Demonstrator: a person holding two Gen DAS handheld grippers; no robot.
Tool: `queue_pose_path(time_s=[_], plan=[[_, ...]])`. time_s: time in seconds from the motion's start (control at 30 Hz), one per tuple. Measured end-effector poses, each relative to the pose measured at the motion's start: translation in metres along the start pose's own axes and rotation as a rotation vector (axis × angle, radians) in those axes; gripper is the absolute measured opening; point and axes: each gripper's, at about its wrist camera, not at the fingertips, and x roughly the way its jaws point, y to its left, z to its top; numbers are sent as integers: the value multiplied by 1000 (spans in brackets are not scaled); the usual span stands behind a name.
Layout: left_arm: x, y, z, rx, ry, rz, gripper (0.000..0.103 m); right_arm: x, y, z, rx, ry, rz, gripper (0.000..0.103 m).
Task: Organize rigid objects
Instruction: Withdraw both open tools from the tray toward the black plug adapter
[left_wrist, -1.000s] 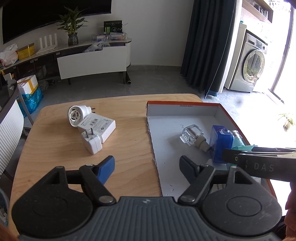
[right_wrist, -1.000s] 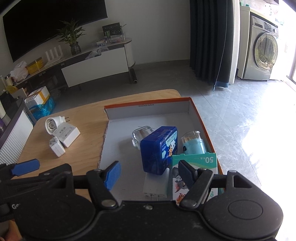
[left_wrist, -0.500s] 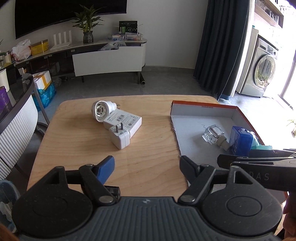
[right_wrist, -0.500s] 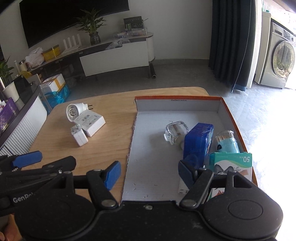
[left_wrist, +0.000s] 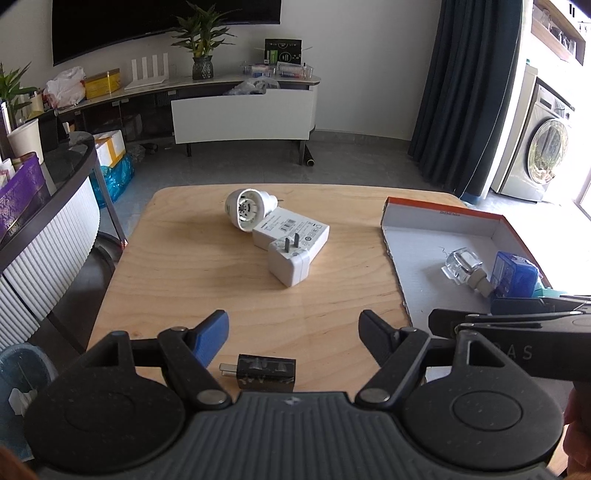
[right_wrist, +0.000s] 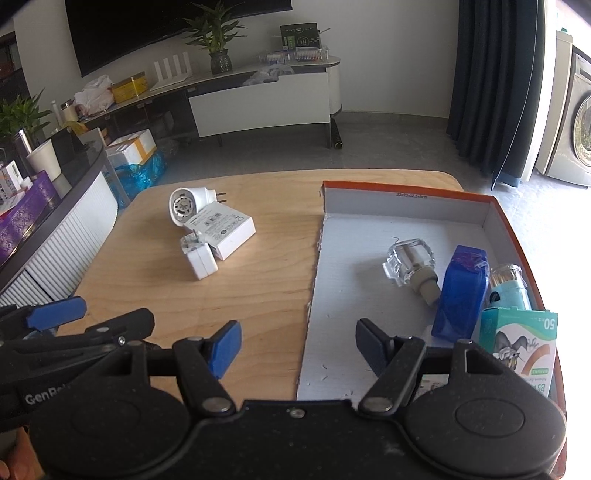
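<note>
**Roughly halfway: four in the box, four still out**

Already the box (right_wrist: 406, 221) held four things along its right side: a clear bottle (right_wrist: 410, 264) lying down, a blue case (right_wrist: 461, 291) on end, a teal jar (right_wrist: 508, 286) and a green carton (right_wrist: 521, 339). On the table (left_wrist: 177, 280) the rest waited. A round white plug (left_wrist: 247, 208), a flat white adapter (left_wrist: 291, 230) and a small white charger (left_wrist: 290, 267) lay touching one another near the far middle, well apart from the box. A black plug (left_wrist: 266, 373) lay at the near edge, just below the left gripper (left_wrist: 291, 332).

Both grippers stood wide and empty: the left over bare wood, the right gripper (right_wrist: 297, 341) over the box's left edge. By my reading, four pieces were left to move, and the black plug looked the nearest pick for the left.
</note>
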Motion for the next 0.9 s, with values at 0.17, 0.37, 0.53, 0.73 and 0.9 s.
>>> queue_pose_path(time_s=[0.17,0.37,0.53,0.73,0.9], plan=[[1,8,-3,-9,6,12,79,7,9,-1,-13,10,14,83],[0,16,-10,-15,5,4,79,12,17,-4,-26,19,30,83],[4,24,-23,-24,13,8,79,13,17,-8,-31,24,39,83],[16,34,-37,-42,42,-3,79,16,13,-11,-19,29,51,83],[29,25,-42,4,59,-3,79,21,12,-12,-15,38,59,83]])
